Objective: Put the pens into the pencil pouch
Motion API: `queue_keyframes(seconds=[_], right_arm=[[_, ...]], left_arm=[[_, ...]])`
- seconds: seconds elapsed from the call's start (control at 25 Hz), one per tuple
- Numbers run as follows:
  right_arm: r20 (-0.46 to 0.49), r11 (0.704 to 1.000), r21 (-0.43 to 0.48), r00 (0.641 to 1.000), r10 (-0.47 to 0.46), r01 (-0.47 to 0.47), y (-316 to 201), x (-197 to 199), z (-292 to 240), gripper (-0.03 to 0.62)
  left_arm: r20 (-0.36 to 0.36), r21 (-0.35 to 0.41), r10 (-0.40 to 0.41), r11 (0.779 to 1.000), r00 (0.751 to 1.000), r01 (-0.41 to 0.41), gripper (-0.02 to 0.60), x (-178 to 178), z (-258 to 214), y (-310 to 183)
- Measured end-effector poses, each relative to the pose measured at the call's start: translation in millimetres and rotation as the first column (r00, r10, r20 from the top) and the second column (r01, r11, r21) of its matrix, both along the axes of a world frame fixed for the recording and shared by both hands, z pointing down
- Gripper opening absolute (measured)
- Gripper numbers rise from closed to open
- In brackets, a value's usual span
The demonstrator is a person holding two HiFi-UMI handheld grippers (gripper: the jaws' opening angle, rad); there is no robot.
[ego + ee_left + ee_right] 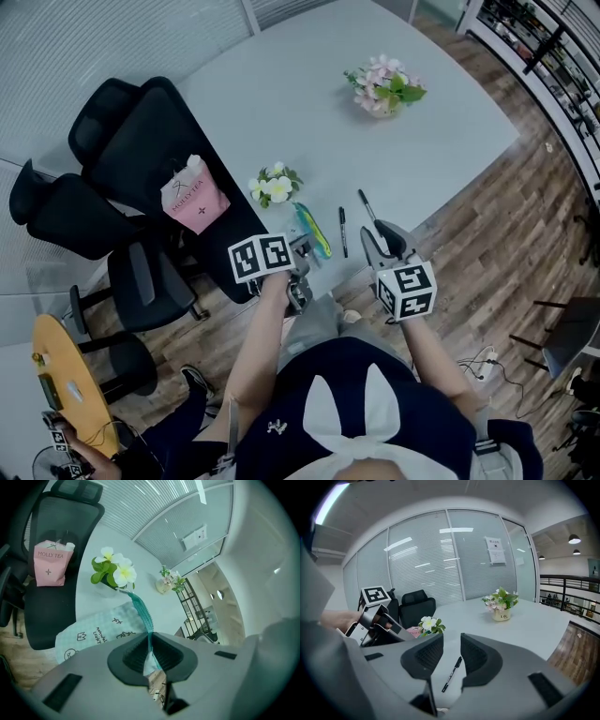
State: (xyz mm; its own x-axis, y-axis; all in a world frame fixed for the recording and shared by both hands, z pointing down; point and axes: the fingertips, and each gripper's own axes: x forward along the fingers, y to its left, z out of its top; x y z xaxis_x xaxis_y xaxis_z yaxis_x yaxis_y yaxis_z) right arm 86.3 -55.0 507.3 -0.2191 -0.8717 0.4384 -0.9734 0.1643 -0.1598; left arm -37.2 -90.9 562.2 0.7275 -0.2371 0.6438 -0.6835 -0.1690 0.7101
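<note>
A pale green checked pencil pouch with a teal zipper strip hangs from my left gripper, which is shut on that zipper edge. From the head camera the pouch sits near the table's front edge, just ahead of the left gripper. Two black pens lie on the grey table: one right of the pouch, another further right. My right gripper hovers open near the front edge. Beyond its jaws, in the right gripper view, one pen lies on the table, untouched.
A small pot of white flowers stands just behind the pouch, and a vase of pink flowers further back. Black office chairs line the table's left side, one carrying a pink bag. The table edge meets wooden floor.
</note>
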Motion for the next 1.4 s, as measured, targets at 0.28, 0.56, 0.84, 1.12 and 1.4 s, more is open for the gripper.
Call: queue_keyframes(seconds=[0.28, 0.56, 0.84, 1.12, 1.4], right_arm=[[-0.006, 1.000, 0.007, 1.000, -0.009, 0.009, 3, 0, -4, 0.120], [-0.017, 1.000, 0.015, 1.000, 0.009, -0.008, 1, 12, -7, 0.123], [-0.012, 1.000, 0.004, 1.000, 0.018, -0.018, -7, 15, -2, 0.129], [0.004, 0.999, -0.038, 1.000, 0.003, -0.003, -21, 4, 18, 0.132], [-0.001, 0.995, -0.097, 1.000, -0.026, 0.026, -48, -9, 47, 0.135]], left_arm=[[-0.061, 0.093, 0.040, 0.995, 0.997, -0.034, 0.044, 4, -33, 4], [-0.149, 0.243, 0.103, 0.968, 0.983, -0.065, 0.044, 2, -61, 6], [-0.117, 0.276, 0.137, 0.956, 0.984, -0.100, 0.044, -6, -52, 9], [-0.113, 0.259, 0.146, 0.959, 0.983, -0.113, 0.044, -14, -47, 6], [-0.112, 0.247, 0.162, 0.960, 0.980, -0.131, 0.044, -20, -41, -3]])
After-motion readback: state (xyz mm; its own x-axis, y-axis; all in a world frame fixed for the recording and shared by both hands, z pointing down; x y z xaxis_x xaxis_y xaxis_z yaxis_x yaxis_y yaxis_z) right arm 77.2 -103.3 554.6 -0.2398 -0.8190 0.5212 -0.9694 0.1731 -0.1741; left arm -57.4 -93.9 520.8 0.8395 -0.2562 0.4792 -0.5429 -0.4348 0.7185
